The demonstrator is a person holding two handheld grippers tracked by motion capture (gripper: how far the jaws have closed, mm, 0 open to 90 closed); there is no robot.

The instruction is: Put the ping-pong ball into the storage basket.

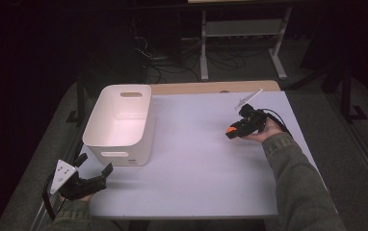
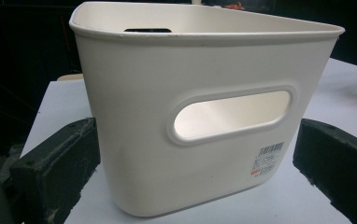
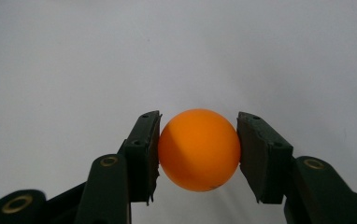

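Observation:
An orange ball (image 3: pixel 199 149) is pinched between the two black pads of my right gripper (image 3: pixel 198 154), held over the pale tabletop. In the high view the right gripper (image 1: pixel 230 132) is at the right middle of the table with the ball (image 1: pixel 230 129) at its tip. A white plastic bin (image 1: pixel 120 123) with oval handle cut-outs stands at the left of the table. My left gripper (image 1: pixel 95 171) sits near the front left corner, jaws wide apart and facing the bin's near wall (image 2: pixel 204 130), with nothing between them.
The table (image 1: pixel 196 163) has a pale top with a wooden strip along its far edge. A barcode sticker (image 2: pixel 266 159) is on the bin's near wall. Beyond the table stand a white frame and cables on a dark floor.

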